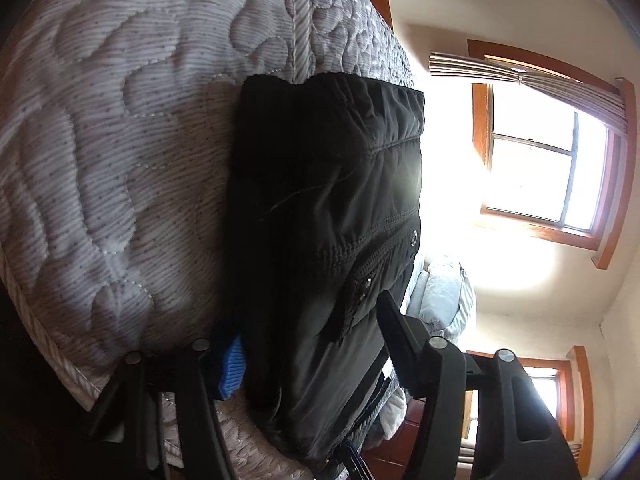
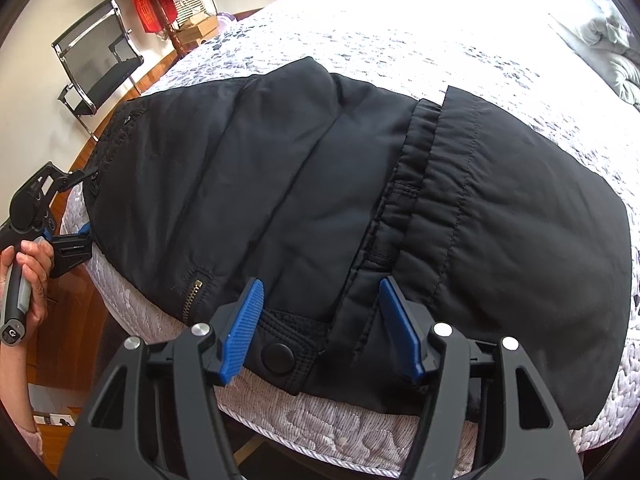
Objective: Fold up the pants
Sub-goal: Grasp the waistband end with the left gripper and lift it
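Observation:
Black padded pants (image 2: 320, 200) lie folded on a quilted bed; they also show in the left wrist view (image 1: 332, 220). My right gripper (image 2: 320, 324) is open at the near edge of the bed, its blue pads either side of the waistband's snap tab. My left gripper (image 1: 312, 344) is open with its fingers straddling the pants' edge at the bed's corner; the right wrist view shows it at far left (image 2: 78, 208), held by a hand. Neither gripper is closed on the cloth.
The quilted bedspread (image 1: 120, 140) covers the bed. A grey blanket heap (image 2: 608, 36) lies at the far right. A black chair (image 2: 96, 56) and a red basket (image 2: 154, 6) stand by the wall. Bright windows (image 1: 540, 168) glare behind the pants.

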